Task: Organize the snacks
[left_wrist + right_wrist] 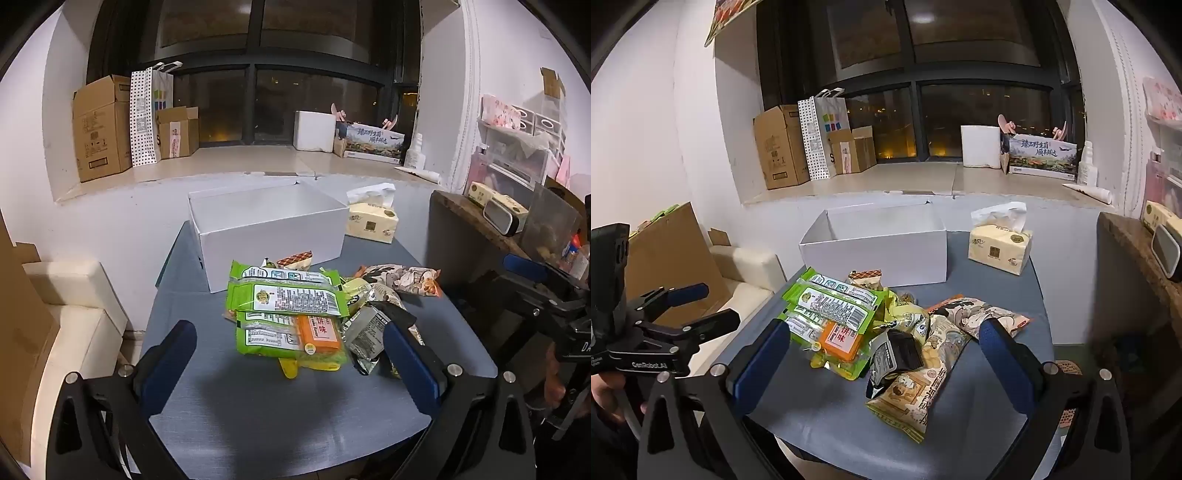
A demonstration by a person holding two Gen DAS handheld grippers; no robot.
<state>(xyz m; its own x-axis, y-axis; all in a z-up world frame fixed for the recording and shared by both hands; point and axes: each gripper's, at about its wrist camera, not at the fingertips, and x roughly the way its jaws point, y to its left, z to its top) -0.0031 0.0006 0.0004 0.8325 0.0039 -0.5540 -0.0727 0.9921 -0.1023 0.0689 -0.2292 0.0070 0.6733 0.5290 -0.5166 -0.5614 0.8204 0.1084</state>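
Observation:
A pile of snack packets lies on the grey-blue table (258, 406) (831, 413). Green packets (284, 295) (834, 302) lie on top at the left, with an orange-labelled packet (319, 332) (842, 341) below them. A silver-black packet (364, 332) (897, 354), cartoon-printed packets (402, 277) (975, 314) and a yellow packet (912, 398) lie to the right. An open, empty white box (269, 229) (879, 254) stands behind the pile. My left gripper (291, 354) is open, just short of the pile. My right gripper (886, 354) is open, its jaws on either side of the pile.
A tissue pack (373, 218) (1001, 247) stands right of the white box. A wooden side table (476, 221) with clutter is at the right. A cream sofa (74, 317) is at the left. Cardboard boxes (101, 125) and bags line the window sill behind.

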